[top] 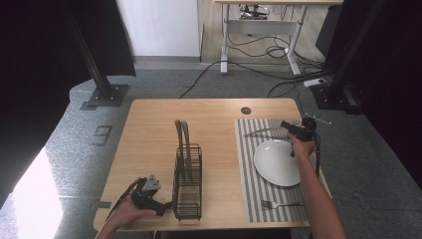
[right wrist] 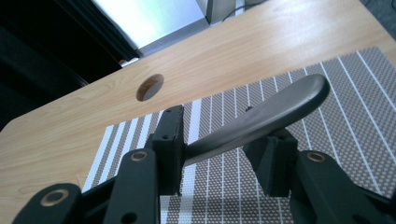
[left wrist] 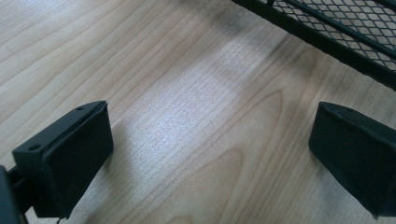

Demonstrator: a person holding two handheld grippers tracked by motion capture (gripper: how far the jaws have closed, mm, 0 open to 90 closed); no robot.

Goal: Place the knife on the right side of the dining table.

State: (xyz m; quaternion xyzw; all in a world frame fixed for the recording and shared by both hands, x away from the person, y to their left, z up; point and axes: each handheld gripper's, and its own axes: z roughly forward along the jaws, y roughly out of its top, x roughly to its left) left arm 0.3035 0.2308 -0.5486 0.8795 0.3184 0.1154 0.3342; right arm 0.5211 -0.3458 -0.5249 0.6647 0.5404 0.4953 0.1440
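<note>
Knife [right wrist: 266,114], a dark metal one, is pinched between the jaws of the right gripper [top: 297,130], which holds it above the far part of the striped placemat [top: 249,164]; in the high view its blade reaches from the gripper toward the mat's far left corner. On the mat, a white plate [top: 276,162] lies just on the near side of that gripper, and a fork [top: 281,204] lies at the mat's near edge. Left of the mat stands a black wire rack [top: 188,181]. Left gripper [top: 149,194] rests on the wooden table [top: 149,134] just left of the rack's near end, its jaws spread wide over bare wood with nothing between them.
</note>
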